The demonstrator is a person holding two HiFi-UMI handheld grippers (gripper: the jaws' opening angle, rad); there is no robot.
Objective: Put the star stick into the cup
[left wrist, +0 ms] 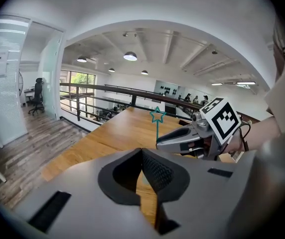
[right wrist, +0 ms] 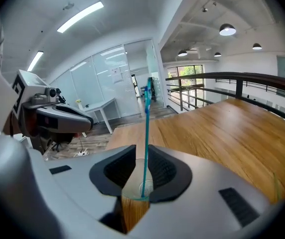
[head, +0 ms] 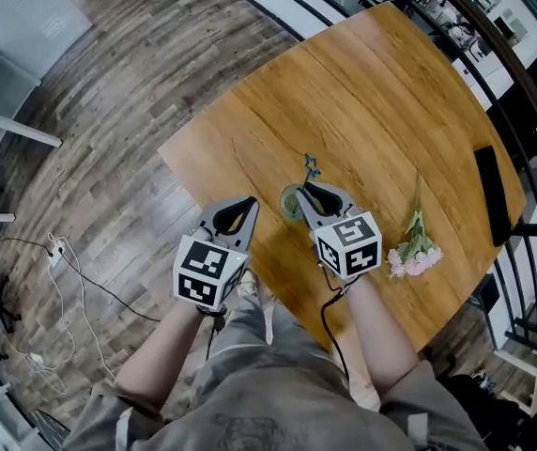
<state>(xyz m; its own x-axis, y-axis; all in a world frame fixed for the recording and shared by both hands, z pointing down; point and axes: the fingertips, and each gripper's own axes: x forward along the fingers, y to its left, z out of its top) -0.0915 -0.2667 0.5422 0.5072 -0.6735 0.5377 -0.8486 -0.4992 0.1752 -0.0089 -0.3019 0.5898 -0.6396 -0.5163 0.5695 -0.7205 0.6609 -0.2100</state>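
A teal star stick [head: 312, 169] stands upright in a small clear cup [head: 291, 201] on the wooden table [head: 372, 92]. My right gripper [head: 308, 188] straddles the stick and cup from the near side. In the right gripper view the stick [right wrist: 146, 133] rises between the jaws with a gap on each side, its foot inside the cup [right wrist: 141, 189]; the right gripper [right wrist: 142, 151] is open. My left gripper [head: 250, 202] hovers over the table's near left edge, jaws together and empty. The left gripper view shows the star [left wrist: 157, 115] above the right gripper [left wrist: 160, 143].
A sprig of pink flowers [head: 414, 252] lies on the table to the right of my right gripper. A flat black object [head: 492, 194] lies near the table's right edge. A dark railing [head: 531, 92] runs behind the table; wooden floor lies to the left.
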